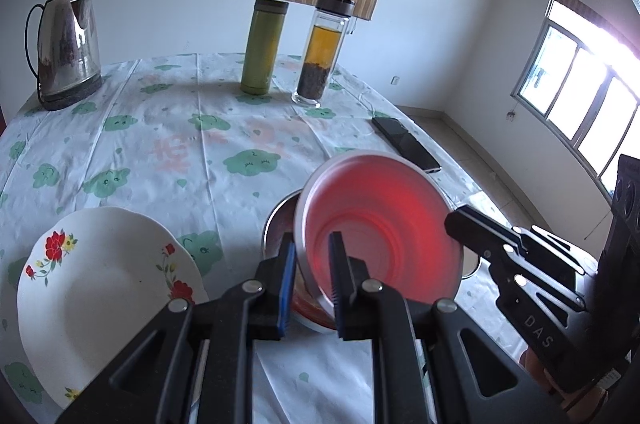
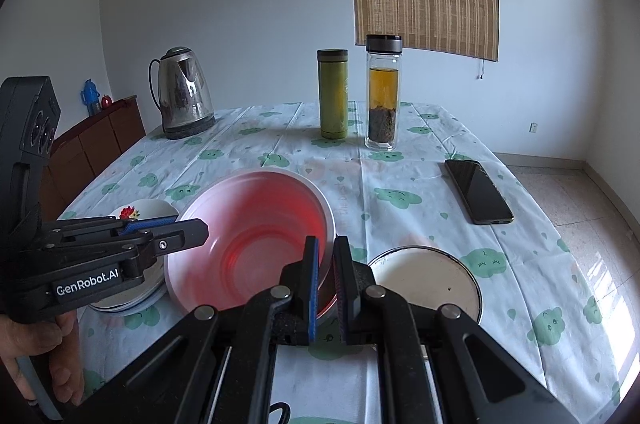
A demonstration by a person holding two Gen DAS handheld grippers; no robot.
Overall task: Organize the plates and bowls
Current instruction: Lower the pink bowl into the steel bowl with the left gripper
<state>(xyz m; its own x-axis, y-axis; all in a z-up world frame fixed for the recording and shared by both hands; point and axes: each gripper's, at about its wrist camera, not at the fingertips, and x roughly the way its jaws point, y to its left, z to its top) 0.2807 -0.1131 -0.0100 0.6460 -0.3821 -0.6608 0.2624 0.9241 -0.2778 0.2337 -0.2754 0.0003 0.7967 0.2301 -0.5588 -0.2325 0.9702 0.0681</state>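
Low at centre frame in both wrist views, the red bowl (image 1: 380,236) hangs tilted, both claws clamped narrow on its thin rim: left gripper (image 1: 314,288) on one side, right gripper (image 2: 326,288) opposite. It looks light, stiff, slick and empty, so the rim seems the right hold. Beneath it sits a metal bowl (image 1: 280,220); the flowered plate (image 1: 100,288) lies lower left, a white dish (image 2: 428,280) lower right.

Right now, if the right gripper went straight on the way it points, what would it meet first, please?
The right gripper is already shut on the red bowl rim; beyond that, probably bare tablecloth, though depth is unclear.
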